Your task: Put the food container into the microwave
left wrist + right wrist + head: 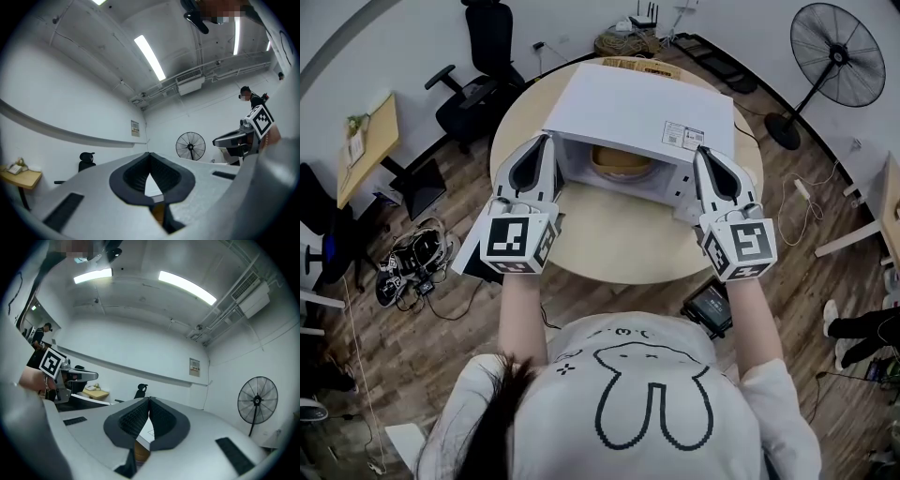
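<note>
Item: tan round food container (621, 161), already inside the open white box-shaped microwave (642, 108) on round beige tabletop (614, 239). Probably light, stiff, slick-walled; best gripped by rim. The left tool (547, 141) and right tool (701, 151) are each pressed together, empty.

The top of the microwave (637, 108) hides most of the food container (622, 161) (only its near rim shows).

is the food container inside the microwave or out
Inside: the tan food container sits in the microwave's open cavity, seen from the head view.
</note>
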